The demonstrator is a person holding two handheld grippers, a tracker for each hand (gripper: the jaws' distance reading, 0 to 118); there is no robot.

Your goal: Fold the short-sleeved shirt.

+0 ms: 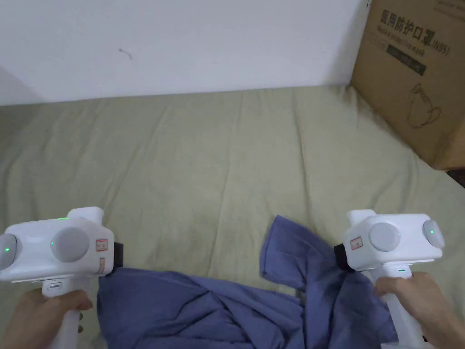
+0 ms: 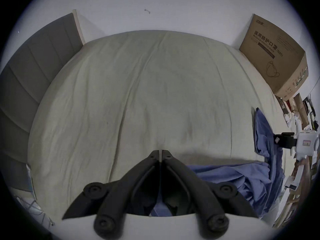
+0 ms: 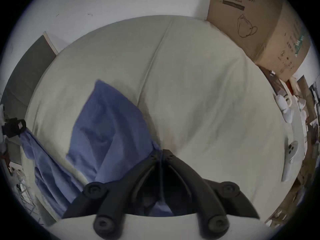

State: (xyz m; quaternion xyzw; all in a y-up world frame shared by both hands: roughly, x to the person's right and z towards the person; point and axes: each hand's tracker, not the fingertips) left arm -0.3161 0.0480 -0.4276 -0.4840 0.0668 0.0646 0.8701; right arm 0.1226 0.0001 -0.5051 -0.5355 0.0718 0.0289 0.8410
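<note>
1. Head view: the shirt (image 1: pixel 236 309), blue and crumpled, lay along the bottom of the frame on the bed (image 1: pixel 218 163), one flap standing up at lower centre-right.
2. Left gripper (image 1: pixel 119 254), at lower left, met the shirt's left edge; right gripper (image 1: pixel 338 256), at lower right, met the cloth beside the raised flap. Each was held by a hand (image 1: pixel 41 313) on its handle.
3. Left gripper view: the jaws stood together at the tips (image 2: pixel 160 152), with blue cloth showing between their bases at bottom centre, so they appeared clamped on the shirt.
4. Right gripper view: the jaws were likewise together (image 3: pixel 161 151), cloth rising from between them toward the left of the frame; they too appeared clamped on the shirt.
5. Holding two points set well apart probably served to lift and stretch the shirt so that it could be spread flat on the open sheet above; folding proper had seemingly not begun.
6. Box (image 1: pixel 413 72), at upper right, stood clear of the working area.
</note>
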